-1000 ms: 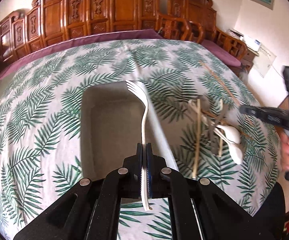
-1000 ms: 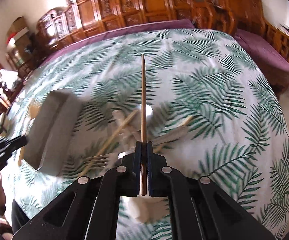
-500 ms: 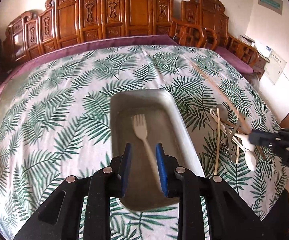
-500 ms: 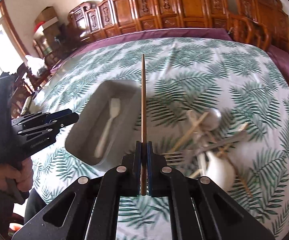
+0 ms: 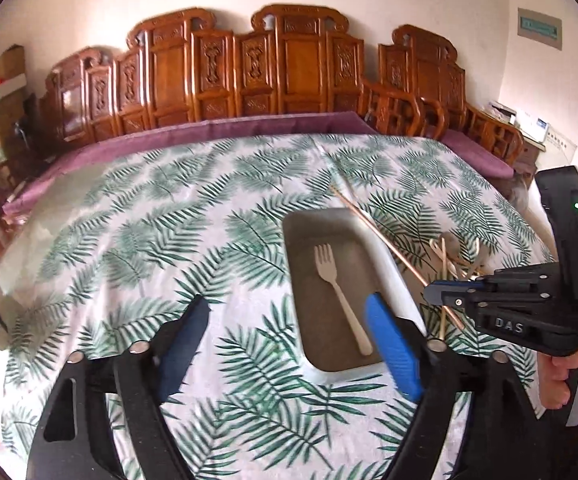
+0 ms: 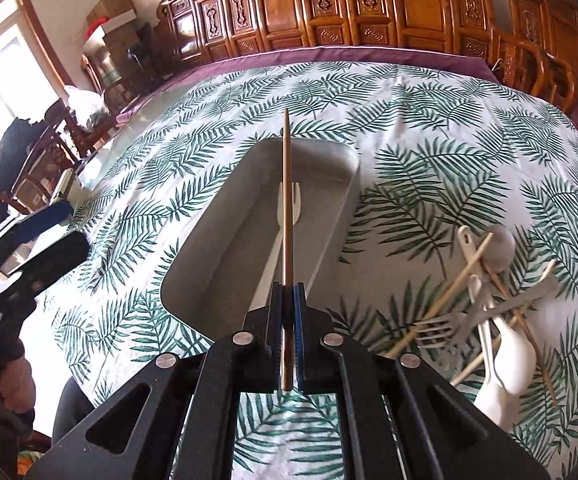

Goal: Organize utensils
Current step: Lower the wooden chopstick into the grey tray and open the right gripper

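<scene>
Landmark: the long grey rectangular tray (image 6: pixel 225 248), which is sitting on the leaf-printed tablecloth (image 6: pixel 449 128).

Well to the left of the tray, the left black two-finger gripper (image 5: pixel 289 344) is hovering above the cloth with its blue-padded fingers (image 5: pixel 393 352) spread wide and gripping nothing; its right finger is overlapping the tray's near right corner in the left wrist view.

Inside the tray, a cream plastic fork (image 5: pixel 339 294) is lying flat along the floor, tines toward the far end.

Above the tray's near right portion, the right black two-finger gripper (image 6: pixel 287 336) is hanging with its jaws pinched tight on a thin brown wooden chopstick (image 6: pixel 286 200), which is pointing forward over the tray's length and crossing above the fork.

Right of the tray, apart from its wall, a jumbled pile of utensils (image 6: pixel 485 308) is lying on the cloth: bamboo chopsticks, a grey fork, a grey spoon and white plastic spoons, overlapping one another.
</scene>
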